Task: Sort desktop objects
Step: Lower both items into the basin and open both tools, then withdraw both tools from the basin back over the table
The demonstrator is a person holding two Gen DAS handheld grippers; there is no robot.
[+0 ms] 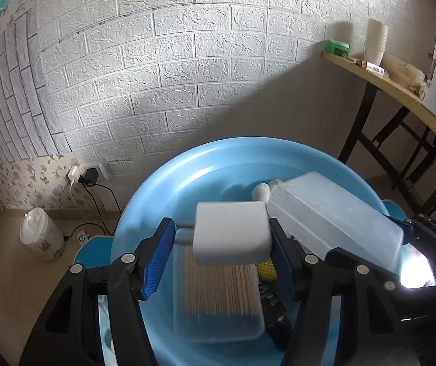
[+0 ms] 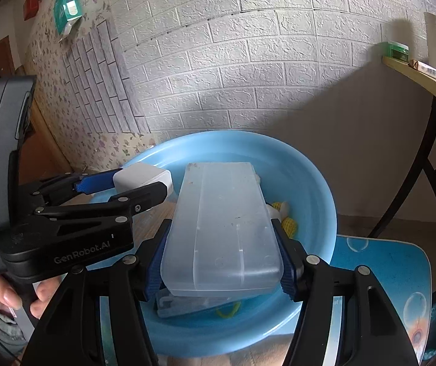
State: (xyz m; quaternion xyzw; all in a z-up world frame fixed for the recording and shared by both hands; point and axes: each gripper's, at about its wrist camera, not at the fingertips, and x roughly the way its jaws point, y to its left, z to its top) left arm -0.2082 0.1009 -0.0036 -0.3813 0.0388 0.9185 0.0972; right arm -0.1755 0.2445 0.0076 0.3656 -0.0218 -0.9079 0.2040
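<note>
A white block (image 1: pixel 231 231) is clamped by the left gripper (image 1: pixel 222 262) and a translucent box (image 2: pixel 222 228) by the right gripper (image 2: pixel 219 259), above a blue basin (image 2: pixel 315 189) holding what seem to be toothpicks (image 1: pixel 218 289).

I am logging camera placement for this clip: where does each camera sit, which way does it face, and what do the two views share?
Left wrist: on the left gripper, looking along its blue-padded fingers, which clamp a white rounded block over the light blue plastic basin; only the gripper's black arms show.
Right wrist: on the right gripper, clamping a translucent plastic box above that basin; the left gripper and the person's fingers show at left.
Shared: basin, block, box, white brick wall.
</note>
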